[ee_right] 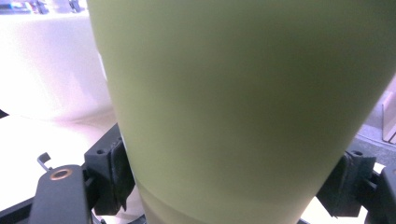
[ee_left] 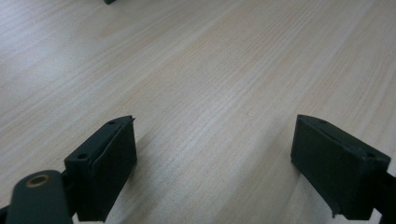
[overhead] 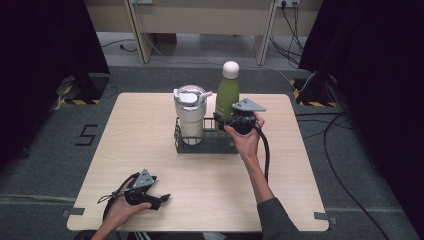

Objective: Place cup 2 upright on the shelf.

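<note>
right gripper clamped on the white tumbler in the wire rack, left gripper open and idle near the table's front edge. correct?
Not quite. The right gripper is clamped on the green bottle, not the white tumbler; the right gripper view shows its jaws pressed against the bottle's green wall on both sides. The rest holds: both stand in the wire rack, and the left gripper is open over the table.

Even overhead light, dark surroundings; close-up green bottle [ee_right: 243, 107] blurred, white background overexposed.

**Black grippers, grey plates, trailing cables**

Two black two-jaw tools are seen: the left gripper [overhead: 161, 199] and the right gripper [overhead: 226, 121]. Each is topped by a grey three-cornered plate and trailed by a black cable. Brass-ringed screw holes are shown; a dark grey sleeve [overhead: 274, 216] is worn.
</note>
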Demonstrator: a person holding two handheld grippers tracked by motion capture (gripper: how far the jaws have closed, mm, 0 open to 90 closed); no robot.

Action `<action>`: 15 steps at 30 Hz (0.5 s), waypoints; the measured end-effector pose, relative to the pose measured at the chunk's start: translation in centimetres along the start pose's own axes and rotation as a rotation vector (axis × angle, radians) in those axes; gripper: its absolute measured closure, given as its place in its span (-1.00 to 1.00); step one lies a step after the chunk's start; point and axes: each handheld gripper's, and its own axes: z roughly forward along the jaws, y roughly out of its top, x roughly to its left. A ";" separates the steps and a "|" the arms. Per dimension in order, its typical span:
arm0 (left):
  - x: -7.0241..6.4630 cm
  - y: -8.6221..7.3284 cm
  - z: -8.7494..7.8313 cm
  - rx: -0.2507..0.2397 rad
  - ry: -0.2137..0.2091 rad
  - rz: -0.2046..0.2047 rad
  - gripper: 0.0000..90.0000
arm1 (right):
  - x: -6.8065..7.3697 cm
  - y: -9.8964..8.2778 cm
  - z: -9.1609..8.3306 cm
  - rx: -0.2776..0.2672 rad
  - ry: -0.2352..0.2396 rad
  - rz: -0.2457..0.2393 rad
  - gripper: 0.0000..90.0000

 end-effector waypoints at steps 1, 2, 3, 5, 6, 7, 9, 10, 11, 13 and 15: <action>0.0 0.0 0.0 0.000 0.000 0.000 -0.70 | 0.0 -0.1 0.1 0.003 0.000 0.000 -0.54; 0.0 0.0 0.0 0.000 0.000 0.000 -0.70 | 0.0 -0.1 0.1 0.003 0.001 0.001 -0.54; 0.0 0.0 0.0 0.000 0.000 0.000 -0.70 | 0.0 -0.2 0.2 0.002 0.001 0.006 -0.54; 0.0 0.0 0.0 0.000 0.000 0.000 -0.70 | -0.1 -0.3 0.4 0.004 0.000 0.003 -0.54; 0.0 0.0 0.0 0.000 0.000 0.000 -0.70 | -0.1 -0.4 0.5 0.008 -0.001 0.005 -0.54; 0.0 0.0 0.0 -0.001 0.000 -0.001 -0.70 | -0.1 -0.5 0.6 0.007 0.002 0.007 -0.54; 0.0 0.0 0.0 -0.001 0.000 -0.001 -0.70 | -0.1 -0.8 0.8 0.003 0.002 0.010 -0.54; 0.0 0.0 0.0 -0.001 0.000 -0.001 -0.70 | -0.2 -0.9 0.9 0.003 0.002 0.011 -0.54; 0.0 0.0 0.0 -0.001 0.000 -0.001 -0.70 | -0.1 -1.0 1.0 0.004 0.002 0.014 -0.54; 0.0 0.0 0.0 -0.001 0.000 -0.001 -0.70 | -0.2 -1.2 1.2 0.005 0.000 0.013 -0.54; 0.0 0.0 0.0 -0.001 0.000 -0.001 -0.70 | -0.2 -1.4 1.4 0.005 0.000 0.018 -0.54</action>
